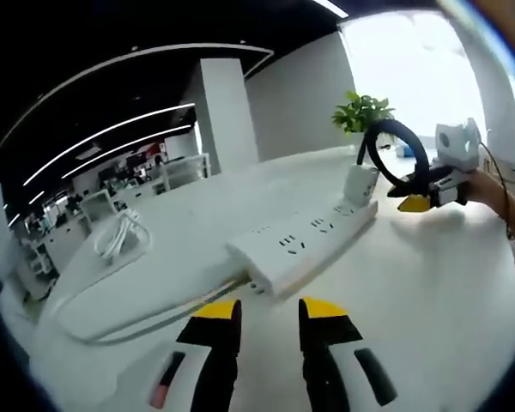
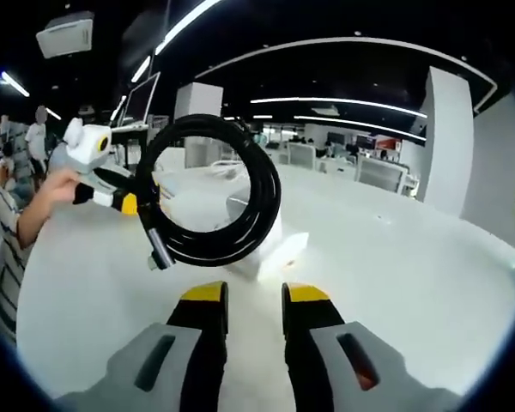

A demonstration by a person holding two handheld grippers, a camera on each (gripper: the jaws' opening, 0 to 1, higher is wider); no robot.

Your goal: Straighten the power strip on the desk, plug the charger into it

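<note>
Left gripper view, own jaws: the left gripper [image 1: 270, 313] is spread with a narrow gap and nothing in it, low over the desk [image 1: 429, 292] at the power strip's near end.
Power strip: the power strip [image 1: 305, 245] lies flat on the desk and runs away toward the far edge where the plant [image 1: 361, 112] stands; its cord [image 1: 154, 313] trails off its near end.
Charger: the white charger [image 1: 360, 183] sits on the strip's far end. I can't tell whether it is fully seated.
Cable coil: the black cable coil [image 1: 396, 154] stands up just behind the charger, and the right gripper [image 1: 416, 202] has its yellow tip right at the coil's lower rim.
Spare lead: a white cable bundle [image 1: 120, 236] lies well apart, toward the other edge.
Right gripper view, own jaws: the right gripper [image 2: 245, 300] is parted, with nothing between the jaws.
Coil here: the cable coil [image 2: 215, 193] hangs ahead over the charger [image 2: 262, 245], and the left gripper [image 2: 124, 202] is at its side.
Handling, strip: it looks rigid, light and smooth, so it will likely slide on the slick desk. Push or pinch it across the narrow body near an end.
Handling, charger: a hard little block. Grip its flat sides and not the springy coil, which would likely tug it askew.
</note>
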